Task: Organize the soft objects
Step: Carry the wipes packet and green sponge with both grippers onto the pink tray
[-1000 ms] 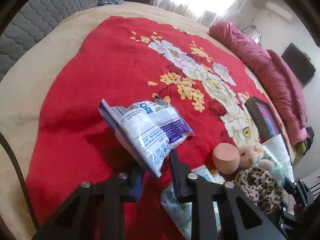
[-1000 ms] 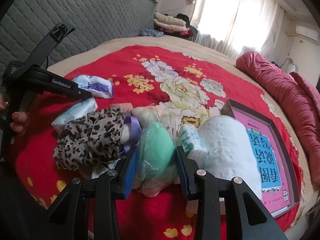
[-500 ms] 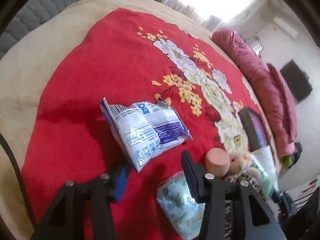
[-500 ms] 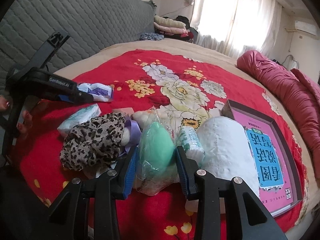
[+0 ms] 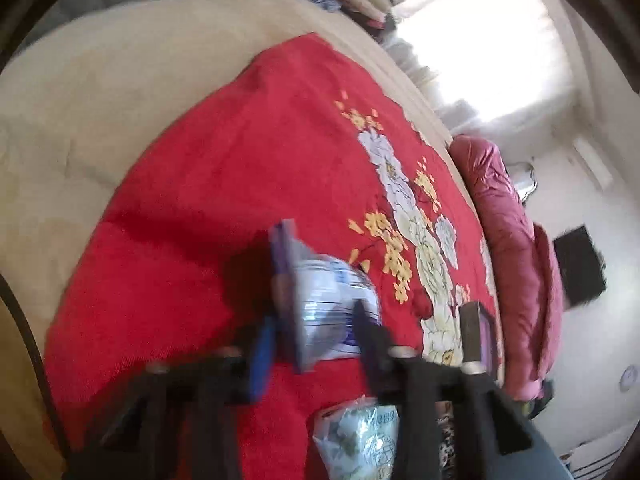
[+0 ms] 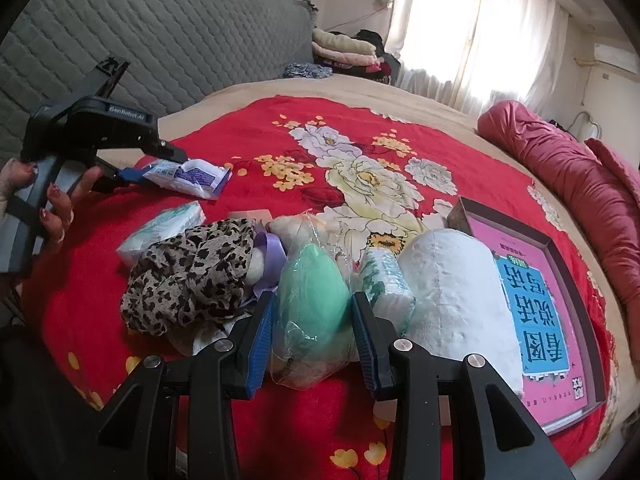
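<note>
My left gripper (image 5: 312, 328) is open with its fingers either side of a white and purple tissue packet (image 5: 324, 316); the view is blurred, so contact is unclear. The packet (image 6: 188, 176) and the left gripper (image 6: 152, 162) also show in the right wrist view, low over the red blanket. My right gripper (image 6: 312, 336) is shut on a green sponge in a clear bag (image 6: 312, 304). Beside it lie a leopard-print cloth (image 6: 192, 272), a paper roll (image 6: 452, 292), a small tissue pack (image 6: 386, 280) and another tissue pack (image 6: 160, 228).
A framed pink and blue picture (image 6: 532, 308) lies on the right of the red floral blanket (image 6: 360, 128). A dark red bolster (image 6: 560, 168) lies along the far right edge. Folded bedding (image 6: 344, 48) is stacked by the grey headboard (image 6: 160, 32).
The left gripper let go of the tissue packet onto the blanket, then tilted and closed in around it again. The right gripper stayed still with the green sponge.
</note>
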`<action>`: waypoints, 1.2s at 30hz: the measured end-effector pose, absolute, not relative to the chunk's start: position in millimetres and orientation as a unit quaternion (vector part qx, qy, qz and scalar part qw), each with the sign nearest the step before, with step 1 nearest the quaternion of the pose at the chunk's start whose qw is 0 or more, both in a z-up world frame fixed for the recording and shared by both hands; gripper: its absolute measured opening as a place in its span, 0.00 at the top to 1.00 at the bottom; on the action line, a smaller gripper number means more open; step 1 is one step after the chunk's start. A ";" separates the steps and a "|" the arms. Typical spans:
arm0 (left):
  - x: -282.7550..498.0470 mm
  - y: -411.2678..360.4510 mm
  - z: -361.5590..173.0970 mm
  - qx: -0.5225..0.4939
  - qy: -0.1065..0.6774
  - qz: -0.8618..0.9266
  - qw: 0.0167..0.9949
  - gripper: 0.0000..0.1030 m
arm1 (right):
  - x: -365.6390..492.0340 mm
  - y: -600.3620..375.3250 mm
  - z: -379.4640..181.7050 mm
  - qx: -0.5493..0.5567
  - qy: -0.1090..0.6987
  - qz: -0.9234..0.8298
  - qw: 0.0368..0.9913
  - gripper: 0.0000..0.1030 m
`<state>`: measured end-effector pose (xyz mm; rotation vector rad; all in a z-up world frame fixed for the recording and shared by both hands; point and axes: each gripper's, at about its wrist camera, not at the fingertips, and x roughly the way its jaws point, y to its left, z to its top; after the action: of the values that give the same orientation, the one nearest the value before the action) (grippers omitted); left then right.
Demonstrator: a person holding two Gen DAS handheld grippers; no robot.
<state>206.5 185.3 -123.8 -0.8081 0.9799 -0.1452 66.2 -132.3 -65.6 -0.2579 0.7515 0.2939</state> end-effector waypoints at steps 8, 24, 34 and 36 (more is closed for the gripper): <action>206.1 176.2 -114.4 -0.351 0.443 -0.069 0.822 0.86 | 65.5 -130.0 -64.7 -0.124 0.362 0.149 0.912 0.62; 163.7 114.9 -2.8 -0.268 0.369 -0.124 0.881 0.88 | 63.5 -159.3 -25.7 -0.056 0.324 0.132 0.935 0.62; 142.8 16.3 49.4 -0.215 0.355 -0.181 0.892 0.88 | 54.4 -217.2 5.2 -0.006 0.288 0.083 0.954 0.62; 140.5 -8.8 56.9 -0.204 0.357 -0.197 0.890 0.88 | 53.2 -237.3 9.4 0.006 0.283 0.060 0.957 0.62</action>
<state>140.5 -8.8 56.9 -0.4229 0.7416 -0.4099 53.2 -237.3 9.4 0.0117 0.5734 0.1221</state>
